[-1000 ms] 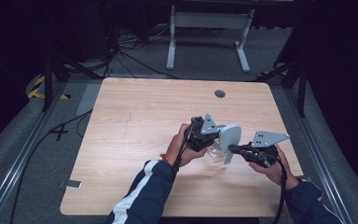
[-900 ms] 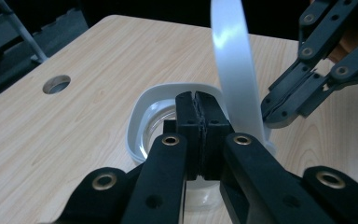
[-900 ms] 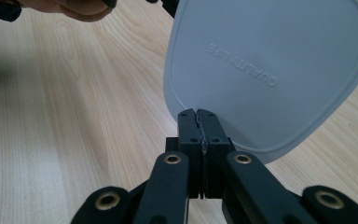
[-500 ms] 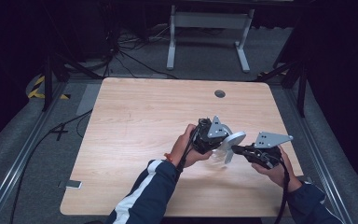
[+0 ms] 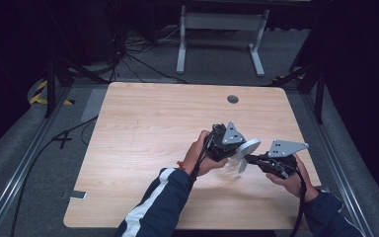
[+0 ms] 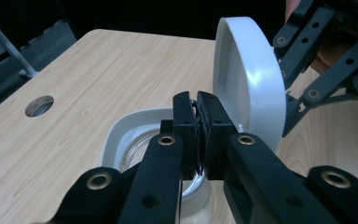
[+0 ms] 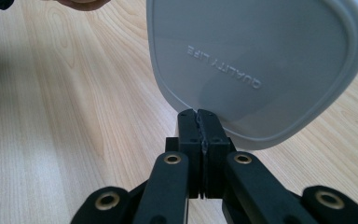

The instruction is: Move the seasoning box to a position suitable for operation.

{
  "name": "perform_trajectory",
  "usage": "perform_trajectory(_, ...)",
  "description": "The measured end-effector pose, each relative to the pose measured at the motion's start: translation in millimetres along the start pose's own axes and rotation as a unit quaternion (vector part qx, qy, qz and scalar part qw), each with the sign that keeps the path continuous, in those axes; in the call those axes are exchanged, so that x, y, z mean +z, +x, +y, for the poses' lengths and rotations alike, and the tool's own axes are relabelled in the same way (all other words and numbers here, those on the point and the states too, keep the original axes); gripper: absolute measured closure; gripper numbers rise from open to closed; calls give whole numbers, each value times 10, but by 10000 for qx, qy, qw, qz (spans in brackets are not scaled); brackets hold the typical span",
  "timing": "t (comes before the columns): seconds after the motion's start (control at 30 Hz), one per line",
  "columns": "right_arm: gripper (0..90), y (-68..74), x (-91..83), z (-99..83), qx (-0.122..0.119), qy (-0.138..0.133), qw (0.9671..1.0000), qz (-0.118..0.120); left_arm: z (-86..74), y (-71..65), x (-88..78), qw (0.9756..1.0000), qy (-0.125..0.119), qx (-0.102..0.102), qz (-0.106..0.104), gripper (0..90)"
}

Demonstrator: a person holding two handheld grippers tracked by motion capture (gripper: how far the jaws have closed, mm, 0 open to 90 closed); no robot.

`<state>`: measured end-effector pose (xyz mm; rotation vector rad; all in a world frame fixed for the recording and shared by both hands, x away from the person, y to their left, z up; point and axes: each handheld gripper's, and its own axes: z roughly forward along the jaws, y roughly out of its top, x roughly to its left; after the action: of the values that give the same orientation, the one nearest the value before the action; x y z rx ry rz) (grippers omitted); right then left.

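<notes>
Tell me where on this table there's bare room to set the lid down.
Free: the whole left half of the table, from the left edge to the left gripper, and the far strip up to the cable hole. Crowded: the right near part, where the right gripper holds the lid upright over the container, beside the left gripper.

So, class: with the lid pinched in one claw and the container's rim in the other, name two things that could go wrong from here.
1. The right claw grips the lid only at its edge, held upright; it could slip or swing out.
2. The left claw pinches just the rim of the container; a pull could tip or drag it across the table.
</notes>
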<state>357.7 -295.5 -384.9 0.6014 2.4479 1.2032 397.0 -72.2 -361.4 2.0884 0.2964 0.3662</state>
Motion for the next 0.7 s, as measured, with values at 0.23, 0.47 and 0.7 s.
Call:
perform_trajectory(0.23,895,4,-14,-24,-14,65,10000,-36,-36,-1,-65,9999,11,-40,129,863)
perform_trajectory(0.47,894,11,-1,-10,-84,157,9998,-15,-118,31,-145,9997,-41,-148,196,861)
perform_trajectory(0.7,895,26,-42,-8,-116,180,9998,-46,-198,76,-257,9996,73,-115,260,860)
